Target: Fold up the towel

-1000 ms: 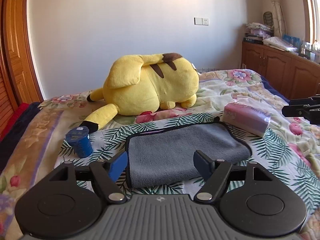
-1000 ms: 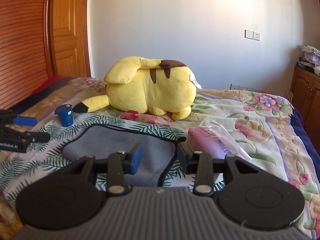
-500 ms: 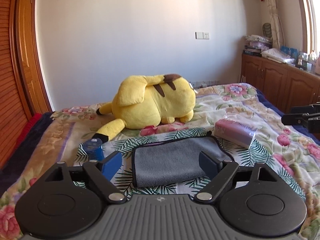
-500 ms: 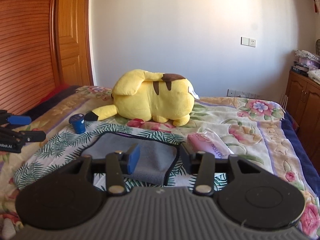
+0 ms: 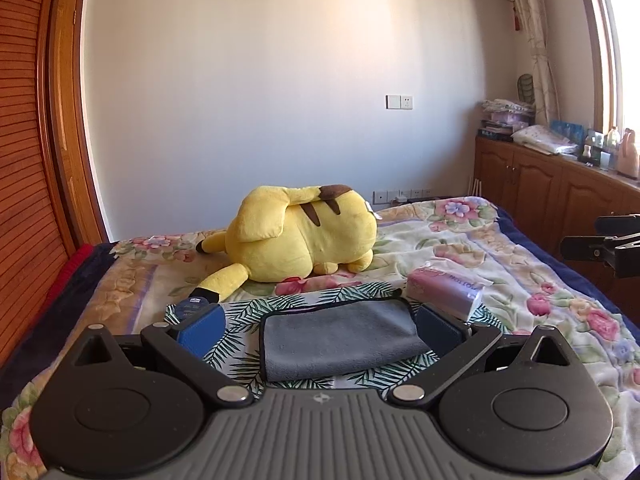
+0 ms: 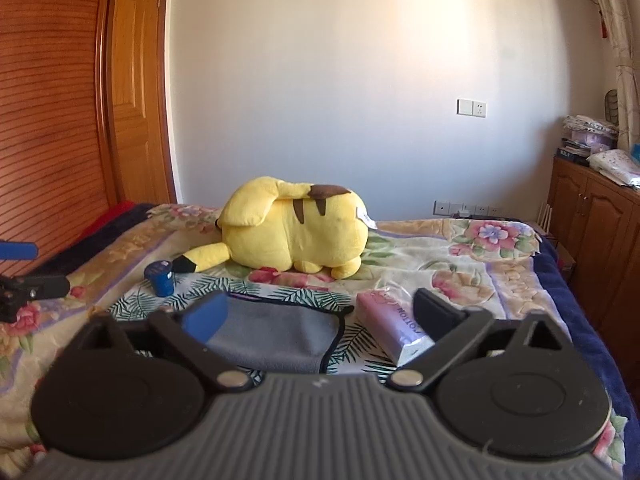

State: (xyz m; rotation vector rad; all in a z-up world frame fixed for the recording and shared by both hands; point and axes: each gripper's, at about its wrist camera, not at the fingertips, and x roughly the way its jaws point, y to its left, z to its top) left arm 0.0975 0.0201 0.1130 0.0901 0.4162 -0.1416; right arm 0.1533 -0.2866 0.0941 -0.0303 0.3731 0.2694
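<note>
A grey towel [image 5: 340, 340] with a black hem lies folded in a flat rectangle on the leaf-print cloth on the bed; it also shows in the right wrist view [image 6: 276, 336]. My left gripper [image 5: 320, 328] is open and empty, held back from and above the towel's near edge. My right gripper [image 6: 316, 312] is open wide and empty, above the towel's right end. Each gripper shows at the edge of the other's view, the right one [image 5: 600, 248] and the left one [image 6: 24, 276].
A yellow plush toy [image 5: 300, 236] lies behind the towel. A pink tissue pack [image 5: 444, 292] lies just right of it, a blue cup [image 6: 160, 278] to its left. Wooden cabinets [image 5: 552, 188] stand right of the bed, a wooden door [image 6: 136, 92] at the left.
Both grippers have pulled back and risen away from the towel, which now looks smaller. The right gripper's jaws have opened much wider, the left's a little wider. The towel has not moved.
</note>
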